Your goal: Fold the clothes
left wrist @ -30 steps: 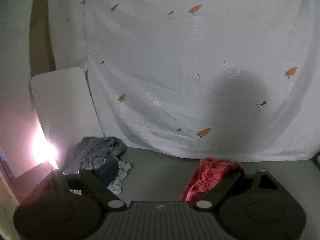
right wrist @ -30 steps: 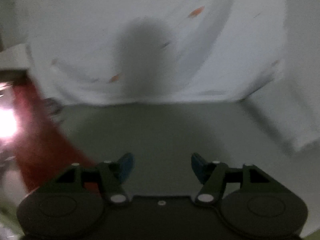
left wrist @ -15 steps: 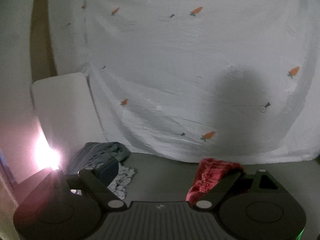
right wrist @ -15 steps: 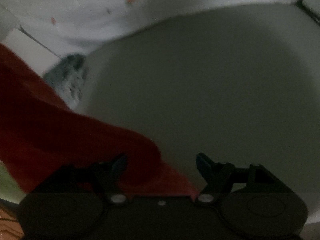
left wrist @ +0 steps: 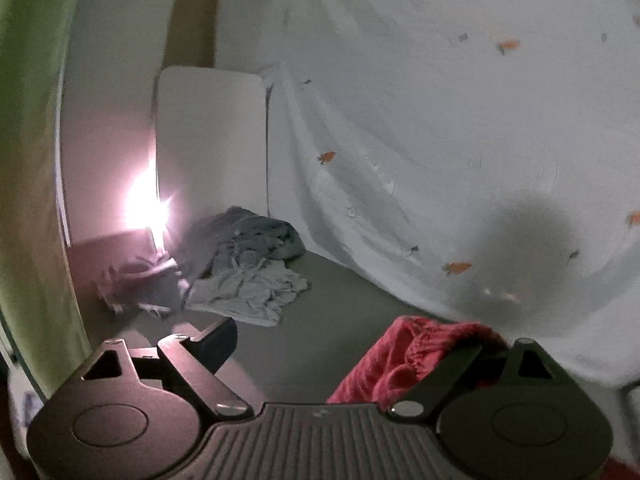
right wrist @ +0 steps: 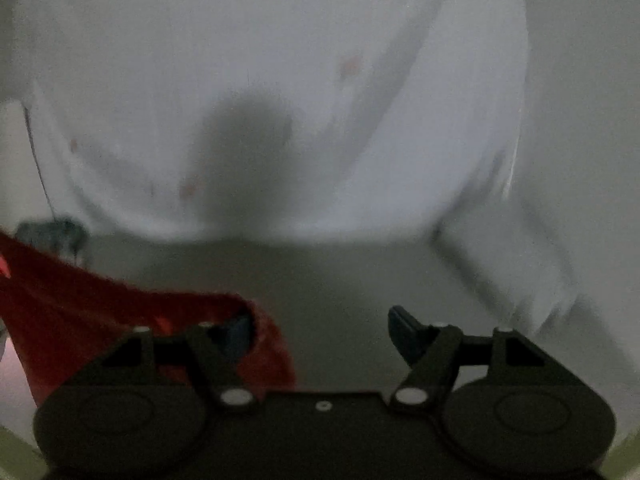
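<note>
The fingers (left wrist: pixel 216 338) of the left gripper (left wrist: pixel 340 344) stood wide apart when we examined them, the left one dark and bare, the right one buried under a bunched red garment (left wrist: pixel 404 356). With that finger covered, we could not establish whether the garment was merely draped over it; nothing was pinched between the two. Ahead of the left finger and somewhat to its left lay a heap of grey clothes (left wrist: pixel 248 272) on the grey-green worktop (left wrist: pixel 320 340), well apart from the red garment. Behind the heap stood a white panel (left wrist: pixel 210 140), and to its left a strong glare (left wrist: pixel 148 204) washed out the detail. A white sheet with small orange carrot prints (left wrist: pixel 440 140) hung across the back, ahead of both fingers, with a round shadow on it above the right finger.

On the right gripper (right wrist: pixel 320 330) we likewise found the fingers (right wrist: pixel 404 330) spread open. The red garment (right wrist: pixel 100 312) came in from the left edge and lay over and around the left finger, its hem curling just inside that finger; the right finger was clear of cloth, with bare worktop (right wrist: pixel 340 280) between and ahead of the two. This view was blurred, so we could not tell whether the cloth touched the worktop. The grey clothes (right wrist: pixel 52 232) showed faintly far to the left, at the foot of the white sheet (right wrist: pixel 320 80).
</note>
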Motion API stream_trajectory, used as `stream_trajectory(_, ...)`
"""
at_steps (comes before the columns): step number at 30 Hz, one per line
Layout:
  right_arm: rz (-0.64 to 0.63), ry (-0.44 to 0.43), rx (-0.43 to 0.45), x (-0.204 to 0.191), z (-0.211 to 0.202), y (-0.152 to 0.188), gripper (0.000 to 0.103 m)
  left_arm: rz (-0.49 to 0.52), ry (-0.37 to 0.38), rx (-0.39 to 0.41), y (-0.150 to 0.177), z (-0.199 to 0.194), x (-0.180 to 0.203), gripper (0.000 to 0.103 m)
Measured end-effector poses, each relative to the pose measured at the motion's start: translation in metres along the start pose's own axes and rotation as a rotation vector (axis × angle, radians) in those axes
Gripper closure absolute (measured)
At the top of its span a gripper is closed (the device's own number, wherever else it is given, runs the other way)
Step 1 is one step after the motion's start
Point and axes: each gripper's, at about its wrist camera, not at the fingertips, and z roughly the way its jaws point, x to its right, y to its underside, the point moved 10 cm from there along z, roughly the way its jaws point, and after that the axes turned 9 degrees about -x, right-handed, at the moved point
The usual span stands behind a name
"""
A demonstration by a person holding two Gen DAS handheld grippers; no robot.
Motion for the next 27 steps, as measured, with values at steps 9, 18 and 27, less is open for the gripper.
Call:
stream_trajectory(9, -0.088, 0.154, 0.269, 0.022, -0.085, -0.023, 0.030, -0.057, 0.128, 0.034, -0.001, -0.052, 0.014, 0.013)
stream_trajectory(18, -0.096, 0.213, 0.323, 0.023, -0.064, -0.049, 0.027, 0.000, 0.150, -0.049, 0.012, -0.018, 0.035, 0.012)
stream_trajectory(27, -0.098, 0.223, 0.240, 0.010, 0.077, -0.124, 0.027, 0.102, 0.167, -0.133, -0.008, 0.101, 0.120, 0.012)
